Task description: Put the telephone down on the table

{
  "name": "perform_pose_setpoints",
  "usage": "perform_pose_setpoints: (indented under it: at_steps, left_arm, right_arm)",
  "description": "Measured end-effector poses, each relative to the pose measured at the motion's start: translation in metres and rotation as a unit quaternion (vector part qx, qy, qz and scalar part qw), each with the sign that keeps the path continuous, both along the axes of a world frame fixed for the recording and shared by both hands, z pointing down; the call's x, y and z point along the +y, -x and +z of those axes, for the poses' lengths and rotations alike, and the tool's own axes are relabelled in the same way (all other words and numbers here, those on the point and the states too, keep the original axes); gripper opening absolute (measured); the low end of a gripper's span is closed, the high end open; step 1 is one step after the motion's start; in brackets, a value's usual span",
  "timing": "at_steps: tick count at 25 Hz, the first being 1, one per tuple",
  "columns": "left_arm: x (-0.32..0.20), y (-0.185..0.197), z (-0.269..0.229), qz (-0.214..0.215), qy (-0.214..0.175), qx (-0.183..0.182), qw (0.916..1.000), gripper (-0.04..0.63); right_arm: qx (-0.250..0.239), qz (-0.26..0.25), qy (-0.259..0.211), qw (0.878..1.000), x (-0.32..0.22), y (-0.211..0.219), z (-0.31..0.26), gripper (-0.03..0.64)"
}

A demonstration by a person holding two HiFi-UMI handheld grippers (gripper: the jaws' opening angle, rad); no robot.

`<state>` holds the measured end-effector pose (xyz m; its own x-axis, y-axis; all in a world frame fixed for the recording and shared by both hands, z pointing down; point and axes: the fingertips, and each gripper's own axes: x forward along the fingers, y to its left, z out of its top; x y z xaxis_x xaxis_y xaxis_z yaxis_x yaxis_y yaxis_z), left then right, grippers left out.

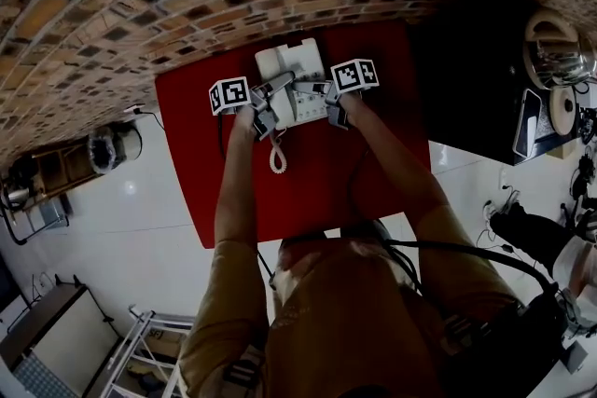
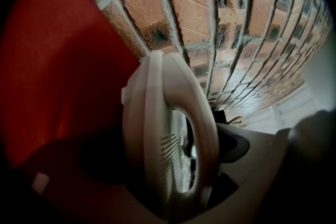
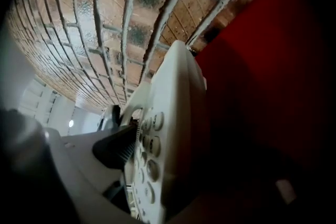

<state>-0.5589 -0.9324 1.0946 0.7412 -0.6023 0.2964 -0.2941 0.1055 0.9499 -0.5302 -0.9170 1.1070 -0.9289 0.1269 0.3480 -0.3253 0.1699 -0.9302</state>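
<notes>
Head view: your left gripper (image 1: 266, 107) and right gripper (image 1: 326, 98) cover the middle of the telephone (image 1: 291, 65), so you can't see from there where the jaws meet it. Keys too small to read. Near edge of the table (image 1: 308, 186) is behind your body. Top end of the cord (image 1: 278, 158) is lost under the left gripper.

Left gripper view: telephone cut off at btm edge. Outer jaw is just a dark blur, lower left.

Right gripper view: telephone's lower part runs off the btm. Key markings blurred. Far-side jaw lost in shadow, lower right.
</notes>
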Motion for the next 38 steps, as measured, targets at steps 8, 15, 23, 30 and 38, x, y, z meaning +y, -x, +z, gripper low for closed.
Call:
perform_pose_setpoints:
  at_steps: [8, 15, 23, 30, 38]
  left_arm:
    - [0.003, 0.002, 0.001, 0.003, -0.031, -0.108, 0.9936, 0.468]
    - [0.007, 0.013, -0.046, -0.026, -0.083, -0.217, 0.9722, 0.482]
    - [0.058, 0.029, -0.154, -0.128, -0.174, -0.322, 0.9217, 0.48]
    - [0.11, 0.042, -0.287, -0.219, -0.273, -0.468, 0.8117, 0.479]
    - [0.188, 0.043, -0.376, -0.365, -0.296, -0.515, 0.717, 0.462]
  right_arm:
    - [0.022, 0.051, -0.105, 0.993, -0.012, -0.014, 0.0, 0.359]
    - [0.067, 0.108, -0.238, 0.963, -0.043, -0.049, -0.024, 0.371]
    - [0.035, 0.087, -0.426, 0.9, -0.018, -0.072, -0.171, 0.379]
    - [-0.039, 0.164, -0.584, 0.794, 0.004, -0.108, -0.32, 0.402]
    - [-0.004, 0.274, -0.645, 0.714, 0.045, -0.159, -0.399, 0.433]
